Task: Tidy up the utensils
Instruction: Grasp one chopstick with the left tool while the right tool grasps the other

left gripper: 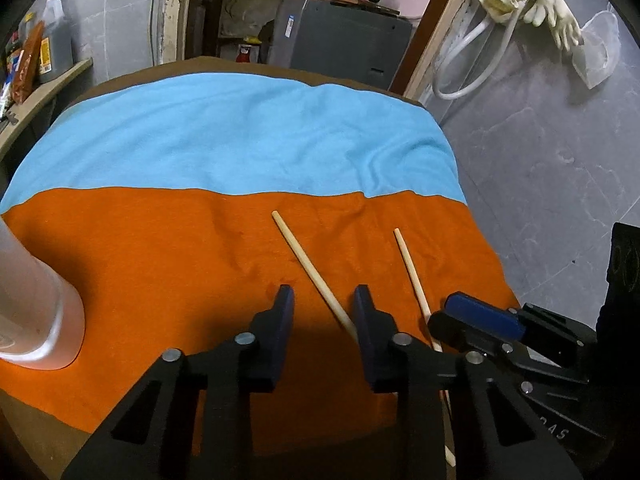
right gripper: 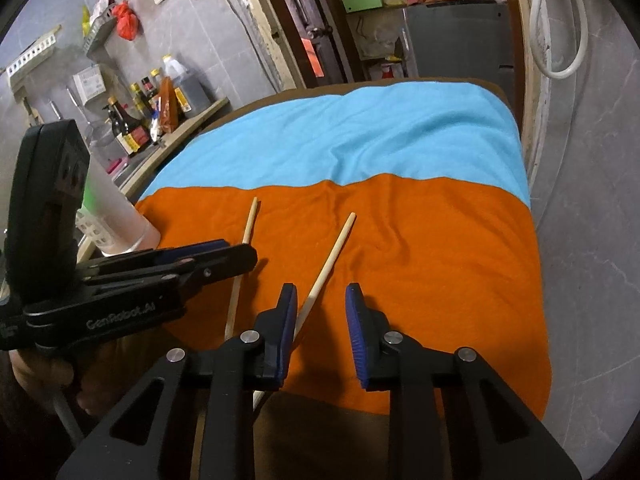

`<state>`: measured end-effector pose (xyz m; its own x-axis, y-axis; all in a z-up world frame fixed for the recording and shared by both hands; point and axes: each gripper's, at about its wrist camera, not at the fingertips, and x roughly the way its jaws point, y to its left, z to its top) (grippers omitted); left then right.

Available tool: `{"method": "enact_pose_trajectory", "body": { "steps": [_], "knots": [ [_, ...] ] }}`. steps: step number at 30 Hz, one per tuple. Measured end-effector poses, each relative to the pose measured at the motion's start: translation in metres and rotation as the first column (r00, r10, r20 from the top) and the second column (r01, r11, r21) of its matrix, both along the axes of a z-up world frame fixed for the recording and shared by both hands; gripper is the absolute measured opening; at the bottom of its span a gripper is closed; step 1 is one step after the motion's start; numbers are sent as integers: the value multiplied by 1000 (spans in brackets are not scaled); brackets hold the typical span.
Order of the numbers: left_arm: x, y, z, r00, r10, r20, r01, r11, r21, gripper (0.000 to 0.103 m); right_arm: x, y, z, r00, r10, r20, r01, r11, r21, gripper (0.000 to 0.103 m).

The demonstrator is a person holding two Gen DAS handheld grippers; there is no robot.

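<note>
Two pale wooden chopsticks lie on the orange cloth (left gripper: 160,260). The left chopstick (left gripper: 308,268) runs under my left gripper's right finger; it also shows in the right wrist view (right gripper: 249,224). The right chopstick (left gripper: 412,272) shows in the right wrist view (right gripper: 330,256) passing under my right gripper's left finger. My left gripper (left gripper: 324,296) is open and empty above the cloth. My right gripper (right gripper: 322,292) is open and empty, just right of the left one. A translucent white holder cup (left gripper: 36,304) stands at the left, also in the right wrist view (right gripper: 120,216).
A blue cloth (left gripper: 240,136) covers the far half of the table. A shelf with sauce bottles (right gripper: 160,96) stands at the left. A grey tiled wall (left gripper: 560,184) with hoses and a glove is close on the right.
</note>
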<state>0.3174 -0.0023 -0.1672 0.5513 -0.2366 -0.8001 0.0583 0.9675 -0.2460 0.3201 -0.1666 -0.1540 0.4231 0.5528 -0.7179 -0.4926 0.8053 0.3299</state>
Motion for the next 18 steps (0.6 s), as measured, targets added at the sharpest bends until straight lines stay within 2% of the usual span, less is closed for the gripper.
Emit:
{"method": "enact_pose_trajectory", "body": {
  "steps": [5, 10, 12, 13, 18],
  "knots": [
    [4, 0, -4, 1000, -5, -25, 4, 1000, -28, 12, 3, 5, -3, 1000, 16, -22, -16, 1000, -19, 22],
    [9, -2, -3, 998, -6, -60, 4, 999, -40, 11, 8, 11, -3, 999, 20, -48, -21, 999, -28, 22],
    [12, -2, -3, 997, -7, -83, 3, 999, -47, 11, 12, 13, -3, 998, 12, -62, -14, 999, -45, 12],
    [13, -1, -3, 996, -6, -90, 2, 999, -51, 10, 14, 15, -2, 998, 12, -69, -16, 999, -51, 9],
    [17, 2, -2, 990, -14, -142, 3, 997, -80, 9, 15, 21, -1, 995, 10, -99, -19, 996, -90, 9]
  ]
}}
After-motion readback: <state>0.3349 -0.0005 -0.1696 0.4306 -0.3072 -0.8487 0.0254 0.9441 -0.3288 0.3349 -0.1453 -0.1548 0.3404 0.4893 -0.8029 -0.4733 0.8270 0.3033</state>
